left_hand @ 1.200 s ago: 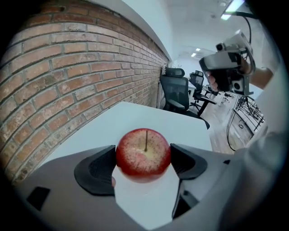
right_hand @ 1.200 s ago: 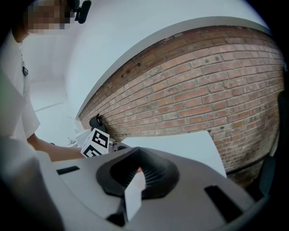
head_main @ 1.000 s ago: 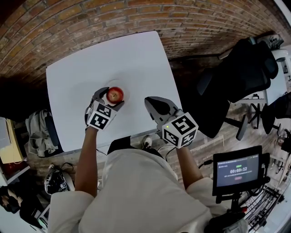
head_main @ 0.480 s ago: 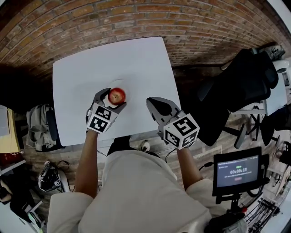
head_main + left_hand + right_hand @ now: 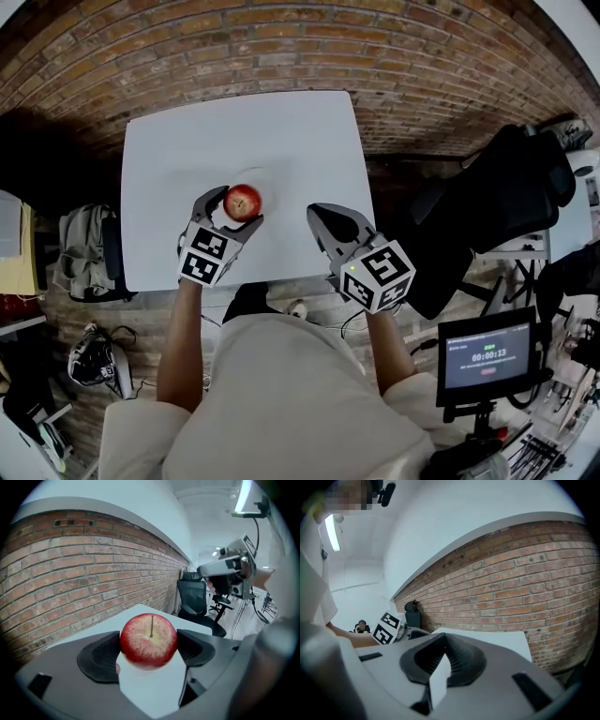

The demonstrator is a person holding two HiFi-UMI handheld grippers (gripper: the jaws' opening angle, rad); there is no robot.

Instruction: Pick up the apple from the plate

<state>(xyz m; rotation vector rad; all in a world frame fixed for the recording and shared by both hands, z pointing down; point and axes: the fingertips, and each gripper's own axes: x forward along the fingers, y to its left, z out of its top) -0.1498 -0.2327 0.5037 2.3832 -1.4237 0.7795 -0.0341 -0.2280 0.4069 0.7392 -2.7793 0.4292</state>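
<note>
A red apple (image 5: pixel 243 201) sits between the jaws of my left gripper (image 5: pixel 237 207), which is shut on it. In the left gripper view the apple (image 5: pixel 149 640) fills the gap, stem up, with both dark pads (image 5: pixel 99 657) pressed against its sides. It is at the near edge of a pale white plate (image 5: pixel 259 177) on the white table (image 5: pixel 187 159); I cannot tell whether it still touches the plate. My right gripper (image 5: pixel 322 218) hovers over the table's front right part, shut on nothing, its jaws (image 5: pixel 443 644) meeting at the tips.
A brick wall (image 5: pixel 281 47) runs behind the table. A black office chair (image 5: pixel 487 187) stands to the right and a monitor on a stand (image 5: pixel 486 356) at the lower right. Bags (image 5: pixel 84 253) lie on the floor to the left.
The head view has shifted, so the table sits lower and further right in the picture. The left gripper stays shut on the apple. The right gripper holds its place, still shut.
</note>
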